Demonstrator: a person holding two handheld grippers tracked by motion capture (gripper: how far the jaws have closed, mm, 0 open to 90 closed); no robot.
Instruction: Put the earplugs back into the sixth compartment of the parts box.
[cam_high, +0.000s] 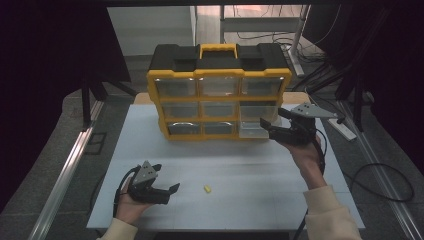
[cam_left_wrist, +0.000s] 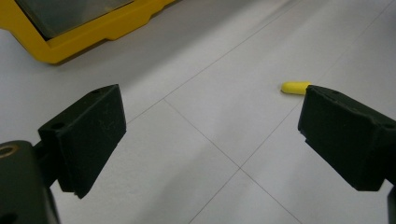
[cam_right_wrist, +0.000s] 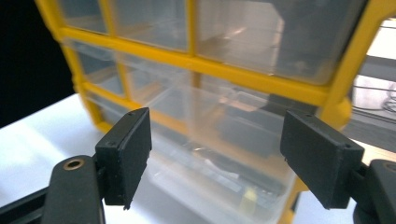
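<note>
A yellow and black organizer (cam_high: 220, 75) with clear drawers stands at the back of the white table (cam_high: 250, 175). Its bottom right drawer (cam_high: 251, 130) is pulled out toward me. My right gripper (cam_high: 267, 128) is open just right of that drawer's front. In the right gripper view the clear drawer (cam_right_wrist: 210, 140) lies between and beyond the open right gripper (cam_right_wrist: 219, 151). A small yellow piece (cam_high: 206, 189) lies on the table near the front. My left gripper (cam_high: 170, 193) is open a little left of it. The left gripper (cam_left_wrist: 210, 135) has the yellow piece (cam_left_wrist: 294, 87) just past its right jaw.
The organizer's yellow corner (cam_left_wrist: 88, 32) is at the top left of the left gripper view. Cables (cam_high: 380, 175) and a power strip (cam_high: 342, 129) lie on the floor right of the table. A metal rail (cam_high: 65, 180) runs along the left.
</note>
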